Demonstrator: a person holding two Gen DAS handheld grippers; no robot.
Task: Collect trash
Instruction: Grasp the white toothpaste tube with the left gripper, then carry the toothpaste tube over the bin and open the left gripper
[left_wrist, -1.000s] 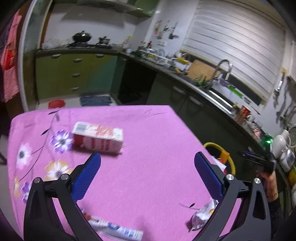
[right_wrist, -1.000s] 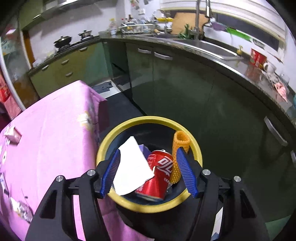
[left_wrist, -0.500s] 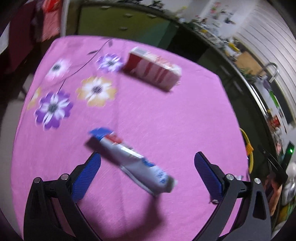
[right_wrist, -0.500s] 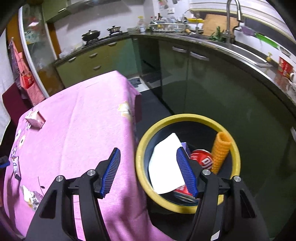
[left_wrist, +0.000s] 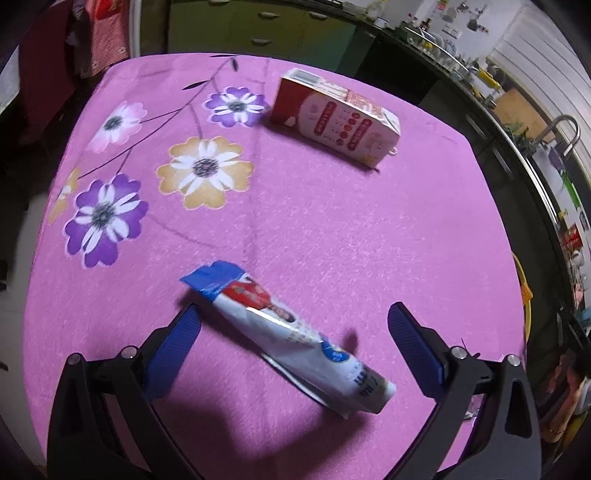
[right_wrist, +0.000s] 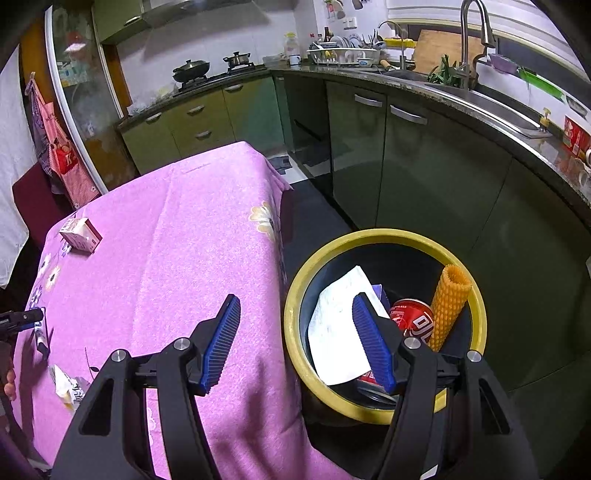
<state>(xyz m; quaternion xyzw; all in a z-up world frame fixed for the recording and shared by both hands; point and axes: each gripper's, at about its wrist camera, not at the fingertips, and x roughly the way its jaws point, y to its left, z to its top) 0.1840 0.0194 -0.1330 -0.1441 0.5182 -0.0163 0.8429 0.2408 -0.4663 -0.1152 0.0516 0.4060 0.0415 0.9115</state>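
The left hand-held gripper (left_wrist: 293, 334) is open wide over the toothpaste tube (left_wrist: 291, 338) on the pink desk (left_wrist: 332, 229). The right hand-held gripper (right_wrist: 295, 341) is open and empty, with the bin (right_wrist: 384, 321) at 3 o'clock.

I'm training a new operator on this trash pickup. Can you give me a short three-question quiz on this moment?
1. True or false: the left gripper is shut on the tube.
2. Which lies in the bin? A) carton B) can C) tube
3. Fill in: the carton lies on the pink ____.

Key
1. False: the jaws stand open on either side of the tube, not touching it.
2. B: the can is in the bin, beside a sheet of paper and an orange foam net.
3. Tablecloth.
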